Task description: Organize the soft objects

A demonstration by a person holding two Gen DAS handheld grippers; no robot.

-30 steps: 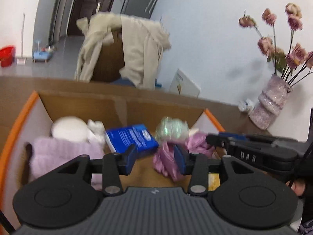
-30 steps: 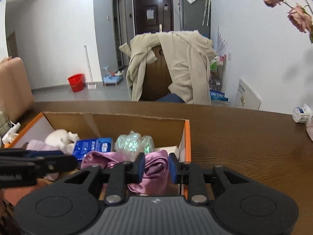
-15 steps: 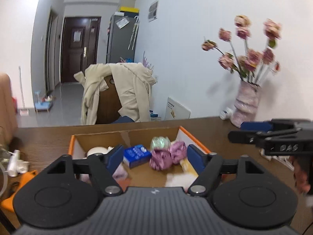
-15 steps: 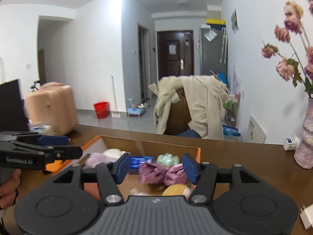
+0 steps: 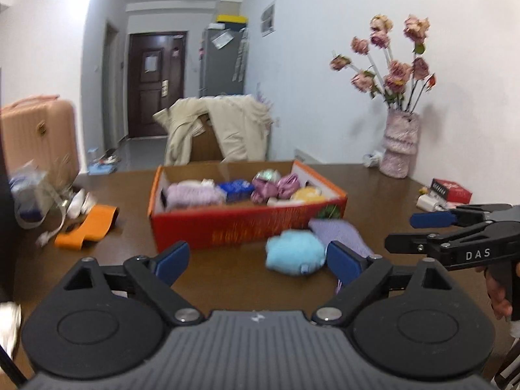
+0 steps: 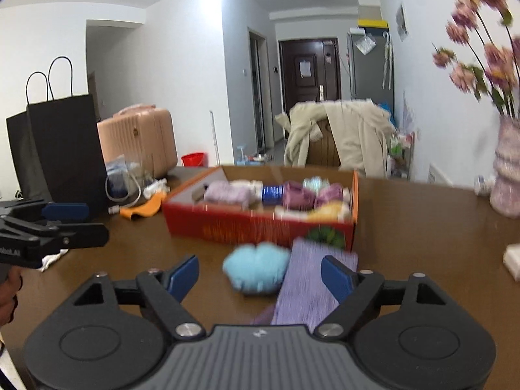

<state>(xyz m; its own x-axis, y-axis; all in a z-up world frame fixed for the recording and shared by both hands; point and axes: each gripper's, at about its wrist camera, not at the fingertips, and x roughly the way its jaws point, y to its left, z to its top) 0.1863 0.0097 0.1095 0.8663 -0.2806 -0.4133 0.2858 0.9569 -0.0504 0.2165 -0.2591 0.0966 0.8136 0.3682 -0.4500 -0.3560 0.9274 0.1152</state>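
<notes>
A red cardboard box (image 5: 247,224) sits out in the middle of the brown table (image 5: 227,276), its long axis running roughly from nine o'clock to three o'clock as I look across it, lid off and top open. Inside lie soft things in a row: a lilac knit bundle (image 5: 195,193) toward the nine o'clock end, a blue packet (image 5: 235,190) next to it, then a mauve satin bundle (image 5: 274,187) near the middle and something yellow (image 5: 308,193) toward the three o'clock end.

Just in front of the box, at its five o'clock corner, a fluffy light-blue toy (image 5: 294,253) rests on the tabletop. Beside it at three o'clock lies a flat purple knitted cloth (image 6: 313,287), its long axis running from about one o'clock near the box toward seven o'clock near the holder; its far end is close against the box wall.

The left gripper (image 5: 256,261) is held back from the box with its blue pads spread wide and widening, nothing between them. The right gripper (image 6: 260,276) is likewise spreading apart and empty-handed; the blue toy and the purple cloth show through its gap but lie on the table beyond, untouched.

At two o'clock a pale vase (image 5: 398,144) of pink flowers stands against the wall.
</notes>
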